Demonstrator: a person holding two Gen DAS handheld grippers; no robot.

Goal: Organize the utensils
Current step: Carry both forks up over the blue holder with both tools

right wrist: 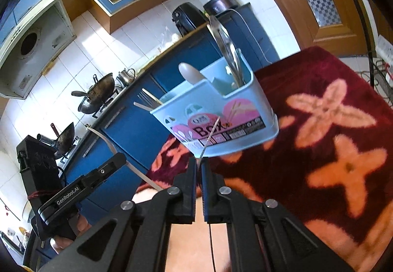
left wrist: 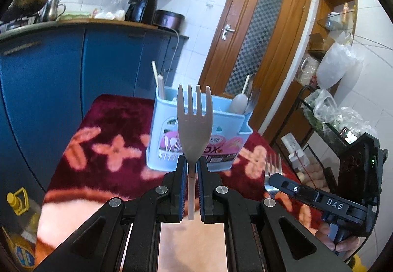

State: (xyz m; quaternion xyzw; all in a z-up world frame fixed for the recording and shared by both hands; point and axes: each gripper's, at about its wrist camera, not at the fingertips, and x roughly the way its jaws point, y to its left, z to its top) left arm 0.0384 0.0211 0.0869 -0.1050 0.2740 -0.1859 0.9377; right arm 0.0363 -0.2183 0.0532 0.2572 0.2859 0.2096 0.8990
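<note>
Plastic, pale beige, one fork (left wrist: 194, 122) stands upright in the left gripper (left wrist: 192, 168), whose two blue-padded fingers (left wrist: 183, 173) are clamped narrow on its thin handle; its four tines point to 12 o'clock in the left wrist view. From the right wrist view the same fork (right wrist: 108, 143) shows edge-on at 9 o'clock, held in the left gripper (right wrist: 120, 161).

One metal fork (left wrist: 272, 173) is pinched in the right gripper (left wrist: 272, 179), at 4 o'clock in the left wrist view, with four tines showing above the jaws. In the right wrist view that metal fork (right wrist: 208, 139) appears only as a thin edge rising from the right gripper (right wrist: 199, 166), whose jaws are nearly together on it.

One light blue utensil box (left wrist: 196, 129) stands on the dark red floral cloth (left wrist: 98, 139), just beyond both grippers. It has two compartments that can be told apart. In the right wrist view the utensil box (right wrist: 221, 109) holds, in the smaller end compartment at 12 o'clock, one beige spoon (right wrist: 191, 73) and steel utensils (right wrist: 226, 50) whose count I cannot tell. At the other end two pale sticks (right wrist: 147, 102) and one set of metal tines (right wrist: 142, 97) lean out at 10 o'clock.

Behind stand blue cabinets (left wrist: 61, 70) and one wooden door (left wrist: 258, 38).
</note>
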